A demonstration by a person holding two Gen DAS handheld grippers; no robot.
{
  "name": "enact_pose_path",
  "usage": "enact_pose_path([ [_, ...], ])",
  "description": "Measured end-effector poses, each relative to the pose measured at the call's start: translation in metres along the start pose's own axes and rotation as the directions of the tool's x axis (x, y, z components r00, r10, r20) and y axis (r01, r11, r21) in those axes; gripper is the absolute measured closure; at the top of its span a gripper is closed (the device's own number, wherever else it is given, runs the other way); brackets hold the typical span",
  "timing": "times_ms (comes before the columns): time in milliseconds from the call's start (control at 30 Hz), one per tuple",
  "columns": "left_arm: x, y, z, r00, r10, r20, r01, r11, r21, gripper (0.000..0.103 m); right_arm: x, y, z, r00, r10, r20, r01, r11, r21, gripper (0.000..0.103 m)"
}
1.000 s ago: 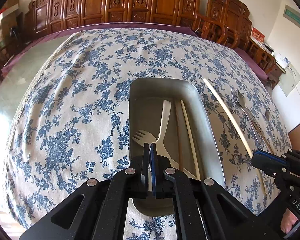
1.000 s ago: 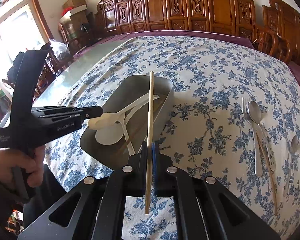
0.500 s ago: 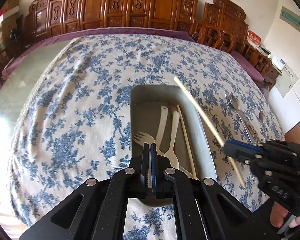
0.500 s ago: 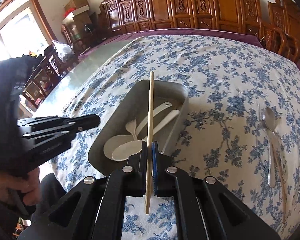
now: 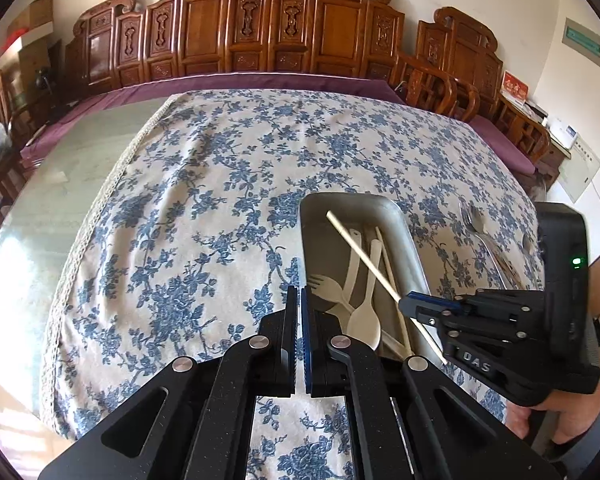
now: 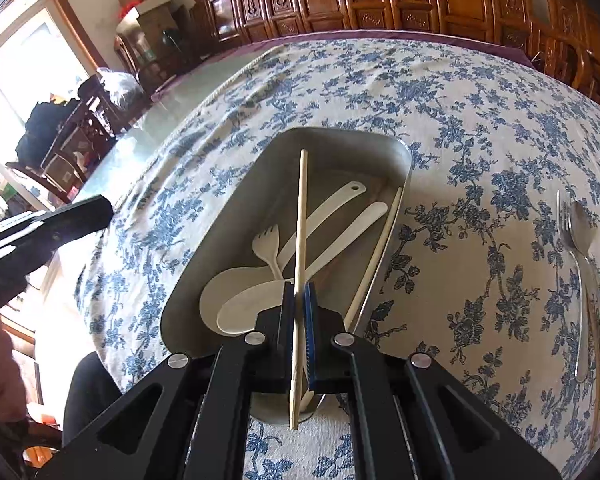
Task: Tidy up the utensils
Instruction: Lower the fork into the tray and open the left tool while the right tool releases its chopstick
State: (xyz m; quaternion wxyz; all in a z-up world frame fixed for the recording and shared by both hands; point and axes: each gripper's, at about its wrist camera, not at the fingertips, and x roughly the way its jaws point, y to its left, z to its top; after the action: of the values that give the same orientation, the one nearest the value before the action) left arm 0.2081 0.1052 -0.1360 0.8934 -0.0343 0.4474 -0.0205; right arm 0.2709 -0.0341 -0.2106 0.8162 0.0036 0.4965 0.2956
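My right gripper [image 6: 299, 292] is shut on a pale wooden chopstick [image 6: 301, 216], held lengthwise over the grey metal tray [image 6: 236, 208]. From the left wrist view that right gripper [image 5: 406, 306] hangs over the tray's [image 5: 410, 240] right rim, the chopstick [image 5: 360, 248] slanting across the tray. Inside lie a cream fork [image 6: 269, 246], two cream spoons [image 6: 260, 304] and a second chopstick [image 6: 376, 256] along the right wall. My left gripper [image 5: 299, 294] is shut on nothing, above the cloth just left of the tray.
On the blue-flowered tablecloth [image 6: 480, 168] right of the tray lie a metal fork [image 6: 572, 240], a metal spoon [image 6: 584, 232] and more cutlery beneath them. Carved wooden chairs [image 5: 260, 40] line the far edge. Bare glass tabletop [image 5: 60, 184] lies to the left.
The right gripper has carried the chopstick leftward and down from beside the tray to over its inside. The left gripper has risen and drawn off to the tray's left.
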Motion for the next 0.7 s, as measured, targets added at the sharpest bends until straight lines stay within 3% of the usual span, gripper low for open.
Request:
enact_pose_path([
  [200, -0.002, 0.001, -0.001, 1.000, 0.005, 0.000, -0.005, 1.000, 0.000, 0.102, 0.010, 0.000, 0.001, 1.000, -0.013, -0.007, 0.013, 1.000, -0.021, 0.097],
  [467, -0.002, -0.002, -0.001, 1.000, 0.007, -0.002, -0.007, 1.000, 0.006, 0.102, 0.004, -0.003, 0.008, 0.999, 0.032, 0.025, -0.032, 0.999, -0.007, 0.095],
  [700, -0.003, -0.012, 0.000, 1.000, -0.003, 0.005, 0.003, 1.000, 0.017, 0.097, -0.032, -0.010, 0.005, 0.994, 0.039, 0.101, -0.036, 0.999, -0.031, 0.095],
])
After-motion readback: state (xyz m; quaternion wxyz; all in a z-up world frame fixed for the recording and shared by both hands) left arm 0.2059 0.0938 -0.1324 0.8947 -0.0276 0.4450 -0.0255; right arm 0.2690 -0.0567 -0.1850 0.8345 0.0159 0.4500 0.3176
